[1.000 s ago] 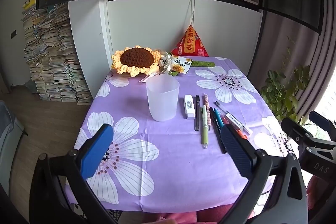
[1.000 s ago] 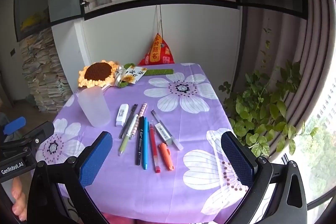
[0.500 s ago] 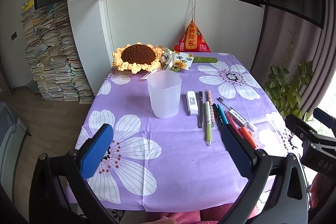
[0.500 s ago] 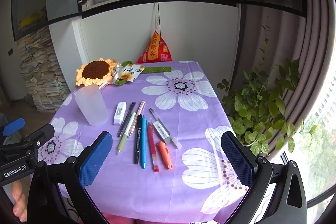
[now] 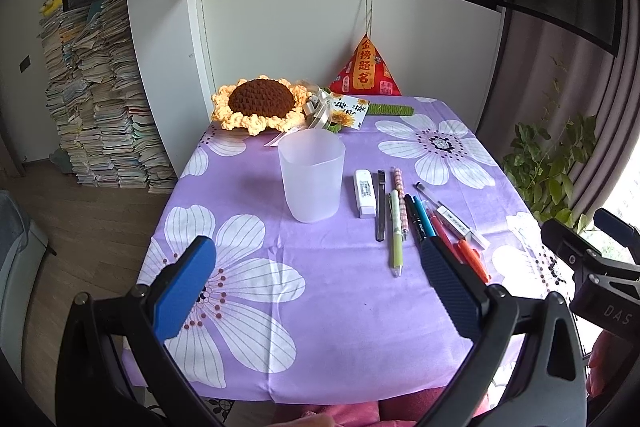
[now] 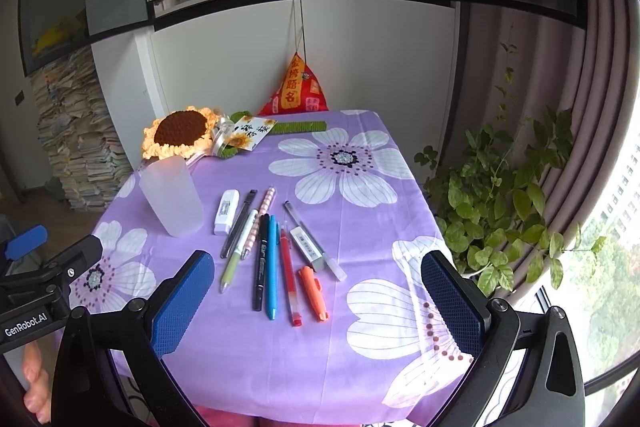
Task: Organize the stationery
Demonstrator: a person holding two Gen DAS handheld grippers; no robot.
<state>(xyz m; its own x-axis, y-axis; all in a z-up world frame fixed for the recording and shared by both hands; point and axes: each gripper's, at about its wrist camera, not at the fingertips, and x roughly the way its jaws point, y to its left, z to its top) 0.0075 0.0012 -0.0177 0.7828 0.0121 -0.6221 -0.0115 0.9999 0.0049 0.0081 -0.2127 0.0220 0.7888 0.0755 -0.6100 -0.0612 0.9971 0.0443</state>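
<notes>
Two labels legible: "GenRobot.AI" on left gripper [image 6: 28, 259], "DAS" on right gripper [image 5: 592, 247].

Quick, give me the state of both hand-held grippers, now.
Left hand-held gripper: open, holding nothing, above the purple tablecloth.
Right hand-held gripper: open, holding nothing, above the pens.

bare cloth [image 5: 340, 307] near, cup [image 5: 312, 179] beside pens [image 6: 272, 259]
</notes>
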